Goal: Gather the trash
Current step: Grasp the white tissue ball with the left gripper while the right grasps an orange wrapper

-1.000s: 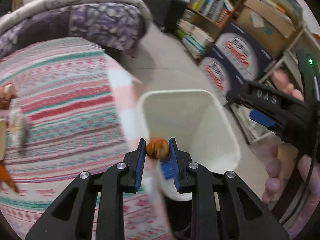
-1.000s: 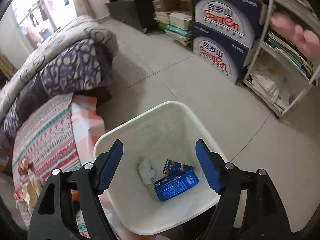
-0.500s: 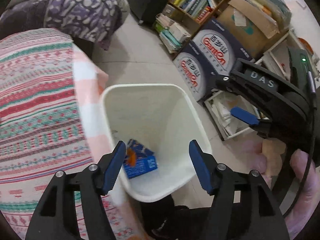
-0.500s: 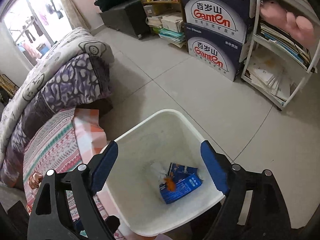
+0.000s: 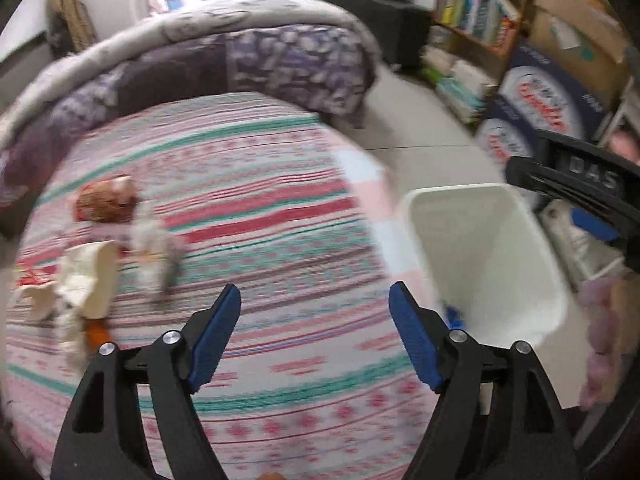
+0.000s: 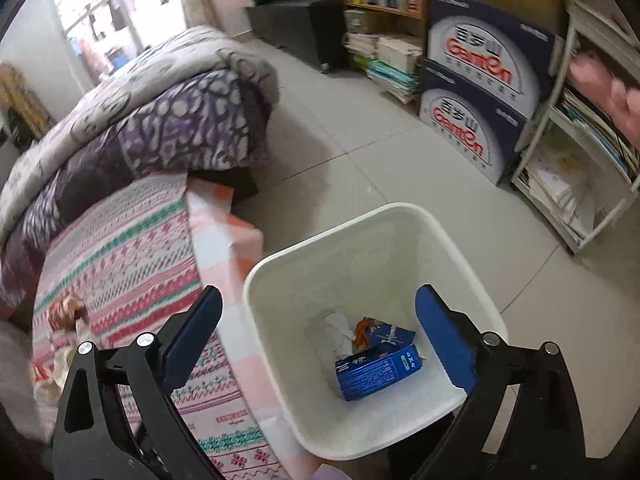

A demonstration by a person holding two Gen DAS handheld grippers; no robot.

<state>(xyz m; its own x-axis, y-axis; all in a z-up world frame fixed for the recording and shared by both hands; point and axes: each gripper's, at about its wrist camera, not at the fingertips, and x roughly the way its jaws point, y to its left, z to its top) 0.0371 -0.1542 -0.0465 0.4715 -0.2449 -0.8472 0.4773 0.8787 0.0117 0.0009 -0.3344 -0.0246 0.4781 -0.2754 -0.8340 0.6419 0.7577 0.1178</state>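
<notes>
Between pickups. Left gripper point(image 5: 314, 330) empty, jaws opening, over the striped bed point(image 5: 256, 208); right gripper point(image 6: 318, 330) empty, jaws opening above the white bin point(image 6: 256, 280). Remaining trash point(image 5: 86, 280) lies on the bed, well left of bin. Next, probably: reach there, close on one scrap.

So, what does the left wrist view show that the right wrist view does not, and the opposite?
Only the left wrist view: the left tool, nothing between its opening jaws, the cream scraps and the crumpled tissue on the striped cloth, and the right tool seen from the side.

Only the right wrist view: the right tool from behind, jaws opening and empty, the blue carton and orange scrap on the bin's bottom.

Both: white bin, striped cloth, purple quilt, brown wrapper.
</notes>
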